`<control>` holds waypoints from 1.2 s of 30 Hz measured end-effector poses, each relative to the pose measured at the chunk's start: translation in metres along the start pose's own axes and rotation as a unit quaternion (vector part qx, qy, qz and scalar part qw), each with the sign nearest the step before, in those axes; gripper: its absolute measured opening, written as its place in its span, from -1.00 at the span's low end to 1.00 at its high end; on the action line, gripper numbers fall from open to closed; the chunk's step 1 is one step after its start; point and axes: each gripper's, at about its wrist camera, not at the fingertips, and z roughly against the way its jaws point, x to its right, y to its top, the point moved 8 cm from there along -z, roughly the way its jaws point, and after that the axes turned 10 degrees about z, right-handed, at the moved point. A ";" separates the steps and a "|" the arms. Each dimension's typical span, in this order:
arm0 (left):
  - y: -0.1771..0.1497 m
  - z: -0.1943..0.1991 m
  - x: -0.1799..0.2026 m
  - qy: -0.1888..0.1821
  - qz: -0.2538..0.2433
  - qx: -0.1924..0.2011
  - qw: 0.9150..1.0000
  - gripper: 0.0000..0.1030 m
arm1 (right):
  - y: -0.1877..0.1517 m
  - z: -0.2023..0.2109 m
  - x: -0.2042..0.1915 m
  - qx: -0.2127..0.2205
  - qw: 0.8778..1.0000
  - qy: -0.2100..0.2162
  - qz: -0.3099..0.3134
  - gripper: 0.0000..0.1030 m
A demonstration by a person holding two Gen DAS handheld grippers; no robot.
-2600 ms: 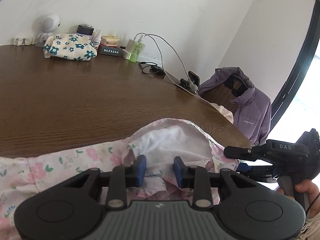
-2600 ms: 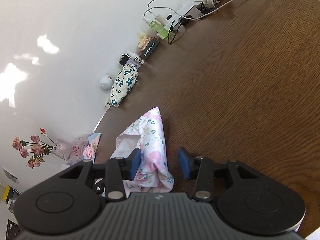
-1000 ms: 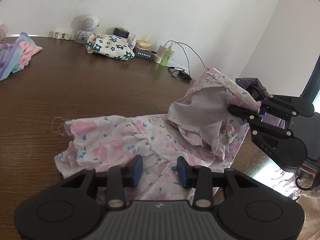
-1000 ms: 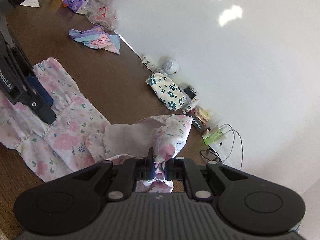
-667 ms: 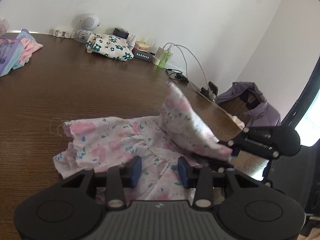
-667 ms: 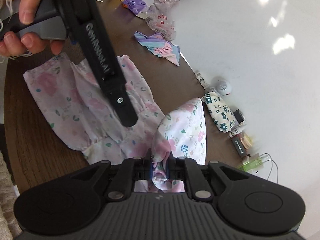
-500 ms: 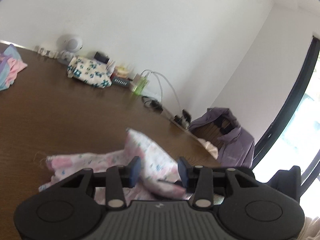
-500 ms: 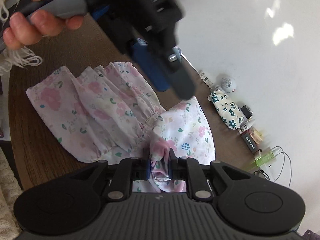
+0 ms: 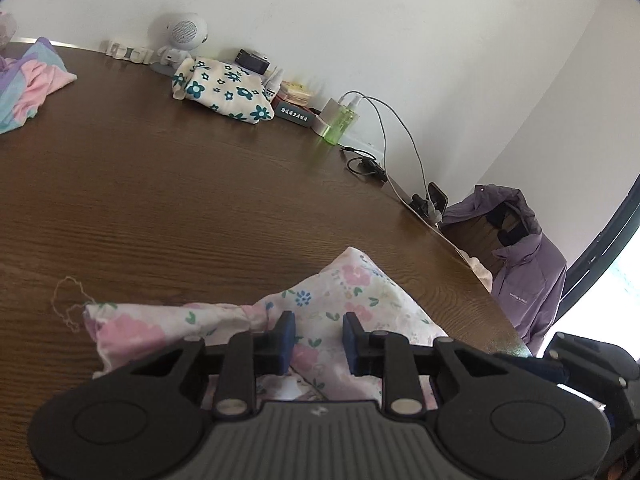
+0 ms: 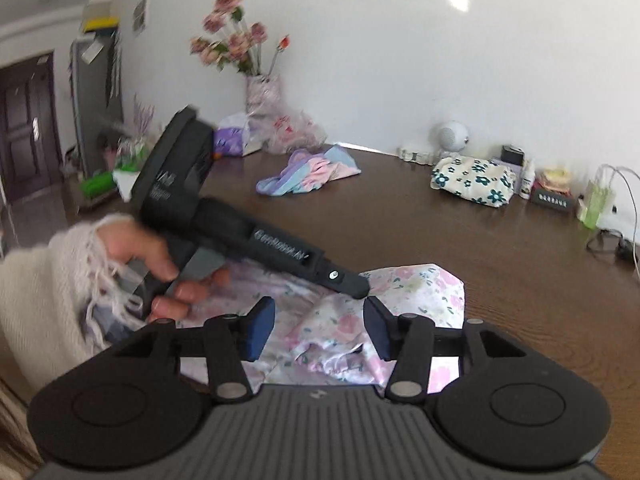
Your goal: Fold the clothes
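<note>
1. At nine o'clock in the right wrist view, a hand [image 10: 160, 264] in a fringed cream sleeve [image 10: 44, 300] grips the handle of the left claw [image 9: 318, 342], whose black body reaches to the picture's centre above the pink floral garment [image 10: 404, 300]
2. In the left wrist view the left claw's blue pads stand apart, a fold of the garment [image 9: 340, 300] lying in the gap; its jaws have just been closing, and no pad visibly presses the cloth
3. The garment lies crumpled on the brown wooden surface [image 9: 180, 200] at six o'clock in both views, one corner peaked toward twelve o'clock
4. The right claw [image 10: 318, 332] is spread wide over the cloth; its jaws have just been opening, and the fabric sits loose between the pads
5. Toward one o'clock along the wall rest a folded blue-flowered cloth [image 9: 224, 92], a round white speaker [image 9: 184, 36] and a green bottle [image 9: 340, 124]
6. At three o'clock in the left wrist view a purple jacket [image 9: 524, 276] hangs over a chair
</note>
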 end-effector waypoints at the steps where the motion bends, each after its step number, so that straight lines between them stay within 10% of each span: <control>1: 0.000 0.001 0.000 0.002 -0.002 0.001 1.000 -0.51 | -0.001 -0.004 0.009 0.000 1.000 -0.007 -0.022 -0.14; 4: 0.000 0.006 0.002 0.004 -0.009 0.006 1.000 -0.50 | -0.017 -0.030 0.018 -0.043 0.998 -0.009 -0.045 -0.60; 13: -0.009 0.016 0.020 0.000 -0.062 0.008 0.998 -0.40 | -0.029 -0.011 0.031 -0.008 0.994 -0.023 -0.110 -0.41; 17: -0.019 0.017 0.023 -0.008 -0.086 -0.004 0.996 -0.41 | -0.048 0.004 0.078 -0.002 0.976 -0.047 -0.212 -0.15; 28: -0.037 0.013 0.016 0.018 -0.126 -0.005 0.992 -0.51 | -0.089 -0.037 0.111 -0.025 0.914 0.077 -0.397 -0.10; 34: -0.040 0.013 0.019 0.021 -0.130 -0.001 0.991 -0.52 | -0.091 -0.038 0.108 -0.022 0.894 0.096 -0.436 -0.77; 36: -0.040 0.016 0.023 0.015 -0.133 -0.003 0.991 -0.52 | -0.081 -0.033 0.108 -0.025 0.912 0.081 -0.402 -0.81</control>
